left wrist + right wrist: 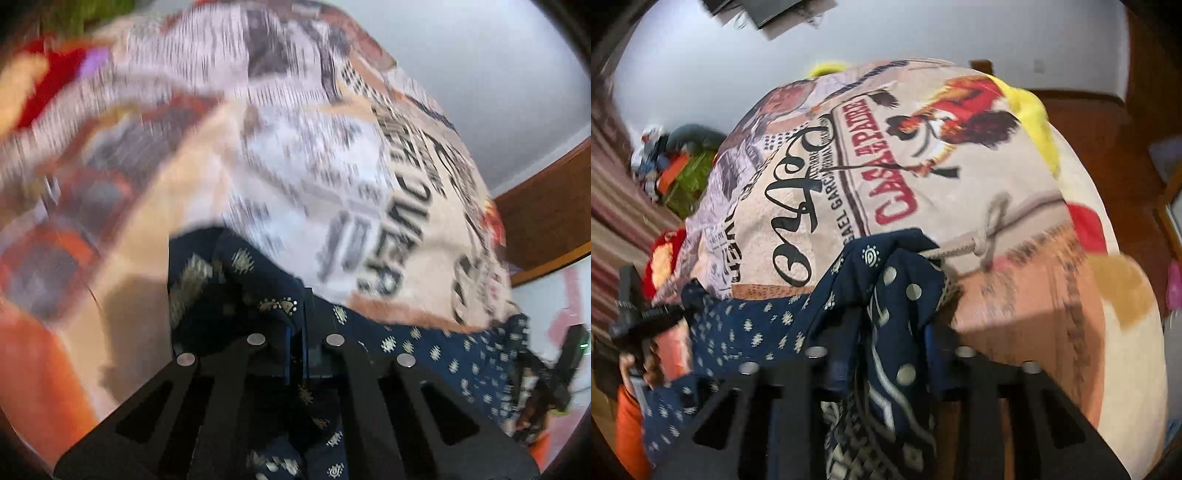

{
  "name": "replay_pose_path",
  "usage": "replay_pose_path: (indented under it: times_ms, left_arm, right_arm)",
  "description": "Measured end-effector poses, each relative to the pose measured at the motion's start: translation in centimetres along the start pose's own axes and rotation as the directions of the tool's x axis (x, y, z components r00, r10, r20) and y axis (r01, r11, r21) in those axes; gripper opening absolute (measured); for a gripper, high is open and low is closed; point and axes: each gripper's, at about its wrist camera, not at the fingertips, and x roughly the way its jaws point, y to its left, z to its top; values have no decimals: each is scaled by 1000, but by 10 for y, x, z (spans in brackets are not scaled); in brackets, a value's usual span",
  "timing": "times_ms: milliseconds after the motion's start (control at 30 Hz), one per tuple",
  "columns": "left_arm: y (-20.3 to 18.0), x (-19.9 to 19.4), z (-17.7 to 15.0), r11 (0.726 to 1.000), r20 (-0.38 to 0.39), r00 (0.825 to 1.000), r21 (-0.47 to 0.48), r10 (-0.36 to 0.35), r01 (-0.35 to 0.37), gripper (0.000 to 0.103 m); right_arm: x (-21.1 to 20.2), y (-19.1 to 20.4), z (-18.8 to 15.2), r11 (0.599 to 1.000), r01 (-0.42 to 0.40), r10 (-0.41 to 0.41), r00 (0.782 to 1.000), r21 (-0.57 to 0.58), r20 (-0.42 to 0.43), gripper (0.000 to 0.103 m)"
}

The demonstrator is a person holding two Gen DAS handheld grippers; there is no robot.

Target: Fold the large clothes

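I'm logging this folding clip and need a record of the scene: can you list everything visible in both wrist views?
navy garment: one, dark blue with small pale motifs, stretched between the two grippers, bunched at each
printed sheet: one, beige with newspaper-style lettering and a rooster picture, spread under the garment
yellow cloth: one, yellow, at the far edge of the sheet
red cloth: one, red, blurred, beyond the sheet in the left wrist view
green heap: one, green and orange, too blurred to name, by the wall
wooden frame: one, brown, against the white wall
left gripper: one, black, shut on the garment
right gripper: one, black, shut on the garment
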Motion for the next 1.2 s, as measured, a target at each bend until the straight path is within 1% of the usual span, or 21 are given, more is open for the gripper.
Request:
replay_pose_path:
  times_ms: [67,133,167,267,333,400,500,567,633,700,767,833,867,900,933,967,1000,1033,1067,1100,1200]
  left_arm:
    - [-2,5,8,996,20,997,37,77,-78,3]
    - [-3,21,12,986,0,988,64,154,-154,3]
    - [-3,26,12,983,-11,985,67,173,-172,3]
    - [0,32,7,982,-14,983,50,184,-183,6]
    - [1,25,3,983,1,984,51,176,-176,7]
    - [1,13,-2,982,0,985,74,175,-174,9]
    - [1,-15,-9,981,21,987,107,161,-163,11]
    - [-3,-41,-16,978,58,986,130,154,-161,11]
    - [-7,-68,-24,969,99,981,169,166,-181,11]
    - [-12,-98,-35,954,142,974,220,177,-206,12]
    - [-16,-124,-47,938,180,967,263,181,-225,18]
    - [-21,-150,-66,921,221,959,305,179,-242,30]
    - [-22,-160,-74,915,237,956,320,172,-244,33]
    - [-22,-171,-83,911,251,954,332,164,-244,39]
    - [-22,-183,-95,907,268,951,345,152,-242,44]
    - [-23,-191,-102,906,276,950,349,144,-239,46]
    - [-20,-199,-113,907,280,950,352,134,-232,51]
    - [-18,-204,-122,909,278,952,352,127,-224,53]
    - [-16,-207,-129,911,272,955,353,120,-215,54]
    - [-13,-211,-139,914,261,959,352,112,-202,54]
    - [-2,-217,-165,924,230,967,336,107,-183,55]
  right_arm:
    - [6,-1,7,1000,-10,10,1000,-1,11,17]
    - [12,-2,15,1000,10,-10,999,4,33,17]
    - [17,-1,18,1000,24,-24,999,-3,37,17]
    - [24,7,19,995,80,-78,996,-57,36,17]
    - [19,14,18,987,119,-114,992,-106,49,17]
    - [6,21,15,978,150,-143,988,-145,54,17]
    - [-16,26,12,966,173,-168,985,-190,40,19]
    - [-35,29,8,960,180,-171,984,-213,58,19]
    - [-61,35,1,954,181,-164,982,-239,89,19]
    - [-84,43,-8,949,183,-157,981,-258,116,19]
    - [-106,50,-16,946,177,-142,979,-270,145,19]
    - [-128,58,-26,946,164,-119,978,-281,171,20]
    - [-141,62,-33,945,155,-104,977,-287,184,21]
    - [-151,66,-39,945,147,-92,977,-291,194,22]
    - [-159,70,-44,945,141,-82,975,-295,205,30]
    - [-171,74,-52,945,135,-68,971,-297,227,45]
    - [-181,79,-60,946,130,-54,967,-297,251,56]
    - [-192,82,-68,947,119,-31,958,-300,284,74]
    - [-205,86,-78,946,104,-2,948,-306,317,81]
    - [-213,90,-86,945,95,15,944,-314,331,81]
    - [-231,100,-113,942,79,33,945,-326,325,83]
